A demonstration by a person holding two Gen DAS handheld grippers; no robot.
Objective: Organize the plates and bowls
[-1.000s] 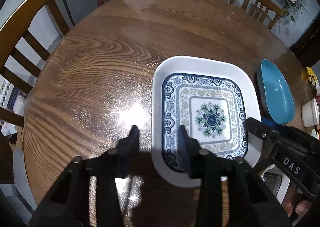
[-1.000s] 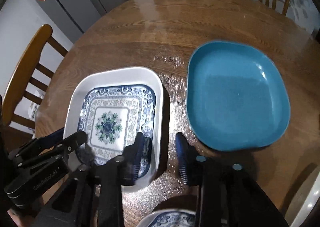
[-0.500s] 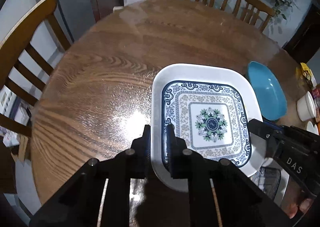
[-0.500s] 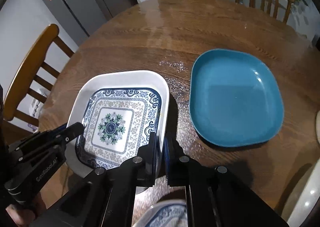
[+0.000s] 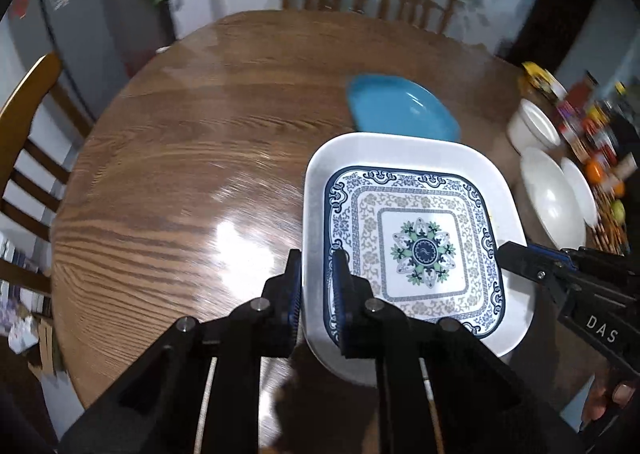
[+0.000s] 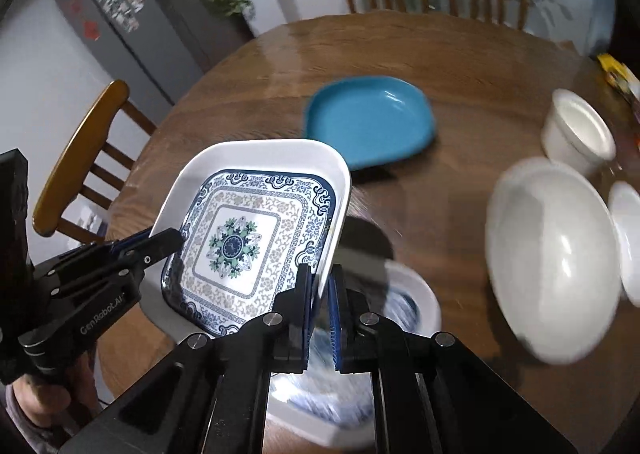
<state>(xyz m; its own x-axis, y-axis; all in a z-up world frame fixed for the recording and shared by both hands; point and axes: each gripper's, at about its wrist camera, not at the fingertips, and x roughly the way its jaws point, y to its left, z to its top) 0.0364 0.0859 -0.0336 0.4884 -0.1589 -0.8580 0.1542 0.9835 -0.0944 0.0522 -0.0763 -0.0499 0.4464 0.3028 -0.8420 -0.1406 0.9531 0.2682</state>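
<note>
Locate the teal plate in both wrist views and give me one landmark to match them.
Left wrist: the teal plate lies right of centre in the upper half, on the table just beyond the far edge of the patterned plate.
Right wrist: the teal plate lies near the centre of the upper half, beyond the patterned plate's far right corner.
Shared landmark: the white cup to the plate's right.

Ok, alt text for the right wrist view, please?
The right hand-held gripper and left hand-held gripper clamp opposite rims of a patterned square plate, held above a round wooden table with a blue plate and white bowls.
</note>
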